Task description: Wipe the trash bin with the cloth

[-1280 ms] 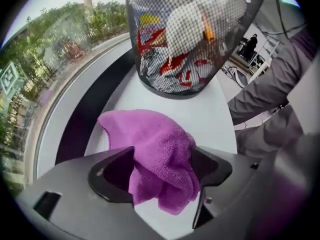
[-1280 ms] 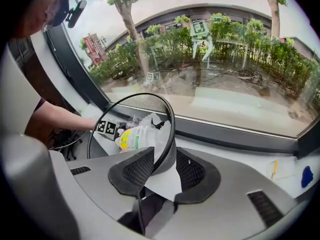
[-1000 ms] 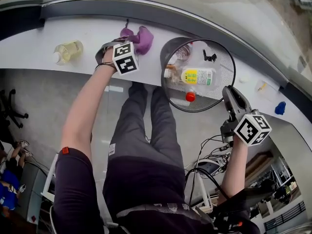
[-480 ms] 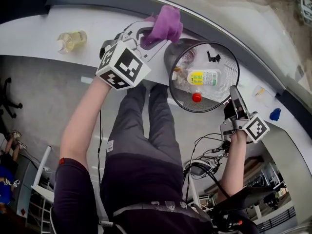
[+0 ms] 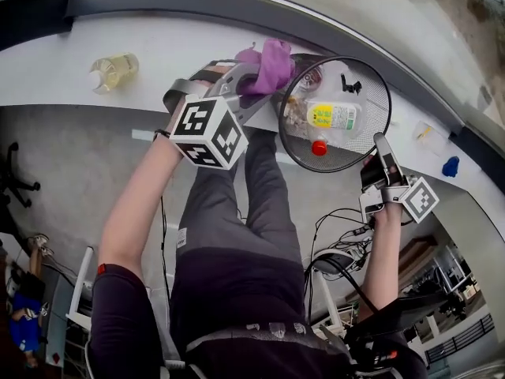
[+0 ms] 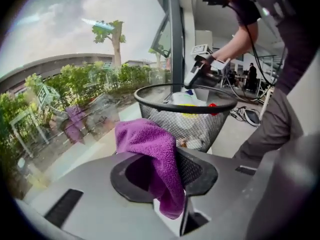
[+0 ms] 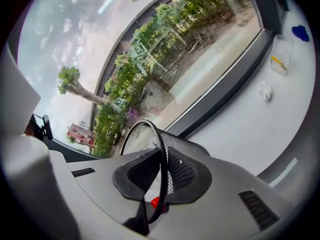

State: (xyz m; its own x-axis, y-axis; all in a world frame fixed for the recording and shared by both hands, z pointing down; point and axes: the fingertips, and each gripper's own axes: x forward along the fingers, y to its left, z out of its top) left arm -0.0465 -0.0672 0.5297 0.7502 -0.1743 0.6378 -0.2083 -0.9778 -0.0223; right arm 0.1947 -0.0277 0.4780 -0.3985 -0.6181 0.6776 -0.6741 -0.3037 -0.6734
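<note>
Lifted off the table [image 5: 158, 46] since a second ago, the left gripper [image 6: 165, 174] is clamped on the cloth [image 5: 268, 63], now just beside the bin [image 5: 371, 136].
Right gripper [image 7: 160, 174] has just closed its jaws on the rim's near side. Bin stands at the table's near edge, a bottle [image 5: 333, 115] and other rubbish inside; whether cloth touches mesh is unclear.

The left forearm [image 5: 138, 200] is reaching toward 1 o'clock in the head view, and the left gripper [image 5: 254, 85] is pointing toward 2 o'clock with its jaws clamping the cloth [image 5: 272, 60]. The right forearm [image 5: 383, 251] is extending toward 12 o'clock. The right gripper [image 5: 381, 142] is pointing toward 11 o'clock, its jaws having just been closing and now pinching the trash bin [image 5: 300, 144] rim.
</note>
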